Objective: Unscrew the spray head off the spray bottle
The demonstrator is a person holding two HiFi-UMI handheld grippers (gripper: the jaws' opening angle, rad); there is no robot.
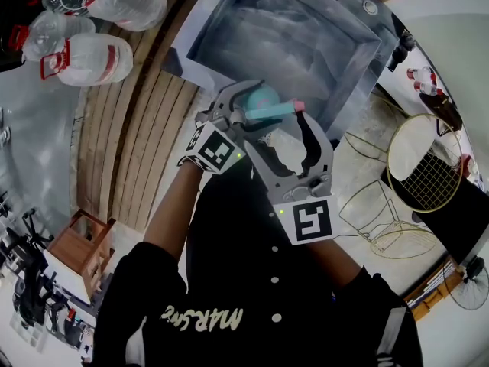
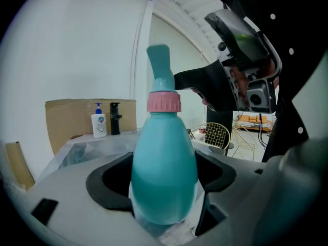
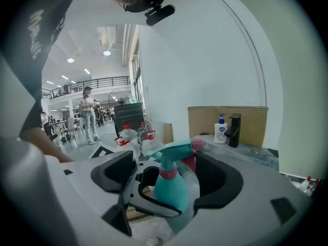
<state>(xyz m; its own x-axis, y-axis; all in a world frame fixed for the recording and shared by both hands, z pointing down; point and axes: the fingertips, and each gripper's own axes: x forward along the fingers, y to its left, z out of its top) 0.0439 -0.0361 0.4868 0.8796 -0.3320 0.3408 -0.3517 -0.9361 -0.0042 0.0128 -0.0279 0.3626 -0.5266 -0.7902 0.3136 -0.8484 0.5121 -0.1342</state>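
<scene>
Tongs meet bottle at the near corner of a steel sink (image 1: 200, 38): the left tongs (image 1: 248, 102) are clenched on the rounded body of a teal spray bottle (image 2: 164, 168), holding it upright in the air, a dark pad pressed to each flank. The spray head (image 2: 160, 68) sits on the neck, with its pink collar (image 2: 164, 101) seated against the bottle's shoulder. The right tongs (image 1: 286, 140) stand released, spread wide to either side of the spray head. Its pink nozzle tip (image 3: 197, 144) lies close to one pad, and neither pad presses on it. The bottle is opaque, so its contents cannot be told. The sink's inside looks glossy and wrinkled, and what lies in it is unclear. Behind it, a white pump bottle (image 2: 99, 122) stands just beside a black tap (image 2: 115, 118), in front of a cardboard sheet (image 2: 72, 114). Several clear bottles with red spray heads (image 1: 92, 56) lie clustered on the wooden surface (image 1: 153, 128), well apart from the tongs.
</scene>
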